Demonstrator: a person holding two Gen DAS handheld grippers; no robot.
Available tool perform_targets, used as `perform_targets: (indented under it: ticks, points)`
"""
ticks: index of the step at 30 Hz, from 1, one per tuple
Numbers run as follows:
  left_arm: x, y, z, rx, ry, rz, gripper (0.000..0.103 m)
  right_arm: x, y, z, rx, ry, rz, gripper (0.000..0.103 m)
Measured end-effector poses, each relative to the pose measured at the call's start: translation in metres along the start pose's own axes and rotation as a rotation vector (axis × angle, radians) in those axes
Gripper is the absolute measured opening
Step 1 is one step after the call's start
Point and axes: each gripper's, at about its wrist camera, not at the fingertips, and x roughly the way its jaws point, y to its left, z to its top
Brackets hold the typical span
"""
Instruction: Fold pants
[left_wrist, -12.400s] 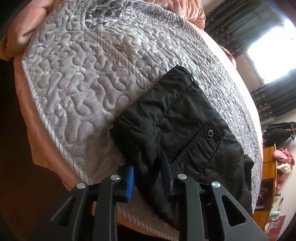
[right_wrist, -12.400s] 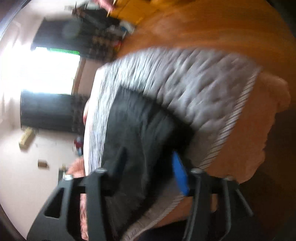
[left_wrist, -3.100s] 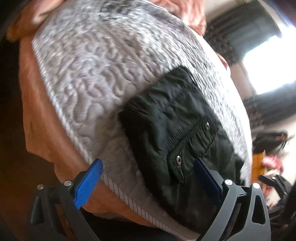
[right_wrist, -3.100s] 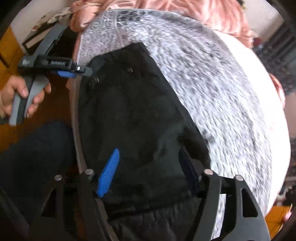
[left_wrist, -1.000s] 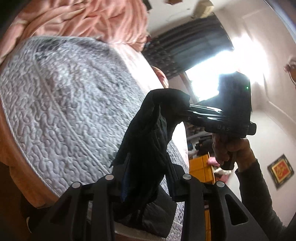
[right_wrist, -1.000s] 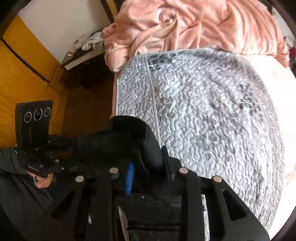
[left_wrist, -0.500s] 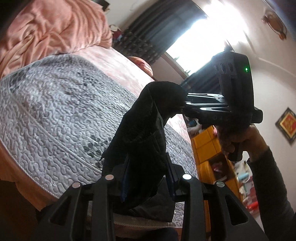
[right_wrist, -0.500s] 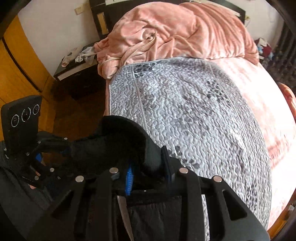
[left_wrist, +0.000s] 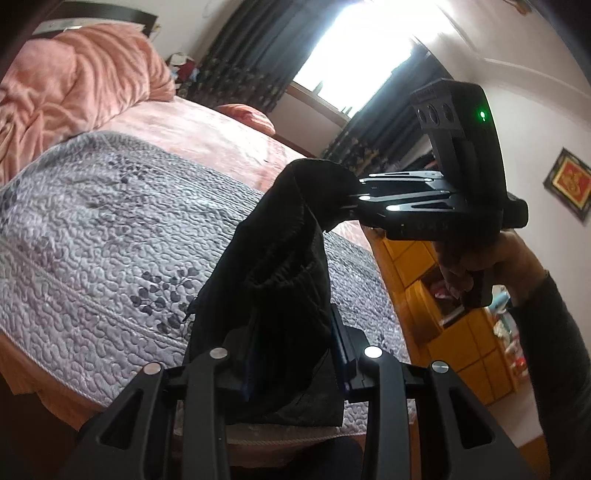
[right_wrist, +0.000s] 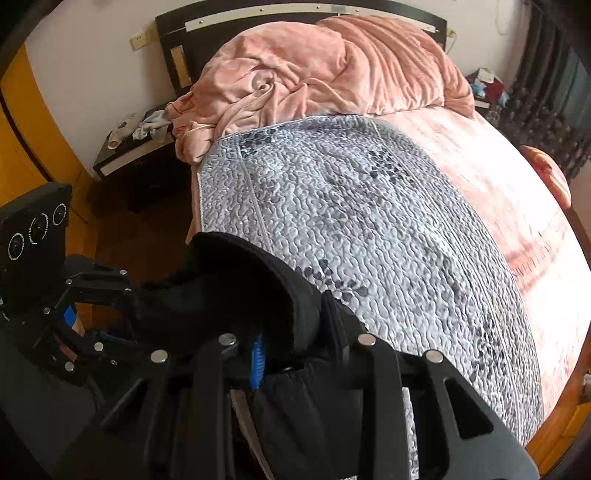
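Bed (right_wrist: 498, 192) big, pink, fills room. Grey quilt (right_wrist: 369, 221) spread on near part. Black pants (left_wrist: 273, 273) held up in air above quilt's near edge, bunched. Long way runs from left gripper (left_wrist: 291, 354) up and across to right gripper (left_wrist: 351, 201). Lower part hangs down toward quilt. Left jaws squeezed tight on one end of pants. Right jaws squeezed tight on other end, cloth stuffed between blue pads (right_wrist: 256, 360). Hand (left_wrist: 476, 266) grips right handle.

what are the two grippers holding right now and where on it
Both hold the black pants: left gripper and right gripper each clamp one end of its bunched upper edge.
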Motion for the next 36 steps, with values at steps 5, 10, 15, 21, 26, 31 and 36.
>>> perform_targets:
  ticks: [5, 10, 15, 21, 26, 31, 36]
  points:
    - [0.010, -0.021, -0.006, 0.045, 0.021, -0.004, 0.033, -0.011, -0.006, -0.022, 0.020, -0.002, -0.016, 0.026]
    - [0.019, -0.032, -0.010, 0.068, 0.041, -0.007, 0.033, -0.017, -0.011, -0.038, 0.029, -0.001, -0.030, 0.026]
    - [0.027, -0.040, -0.011, 0.088, 0.054, -0.007, 0.033, -0.022, -0.017, -0.047, 0.036, -0.003, -0.039, 0.026]
    - [0.037, -0.053, -0.014, 0.130, 0.066, 0.002, 0.033, -0.025, -0.024, -0.058, 0.049, -0.010, -0.049, 0.026]
    - [0.046, -0.065, -0.016, 0.154, 0.083, 0.000, 0.033, -0.028, -0.031, -0.072, 0.063, -0.012, -0.062, 0.026]
    - [0.057, -0.077, -0.022, 0.181, 0.104, -0.004, 0.033, -0.031, -0.037, -0.088, 0.085, -0.018, -0.067, 0.026]
    - [0.066, -0.086, -0.027, 0.205, 0.126, -0.004, 0.033, -0.032, -0.040, -0.102, 0.097, -0.023, -0.080, 0.026]
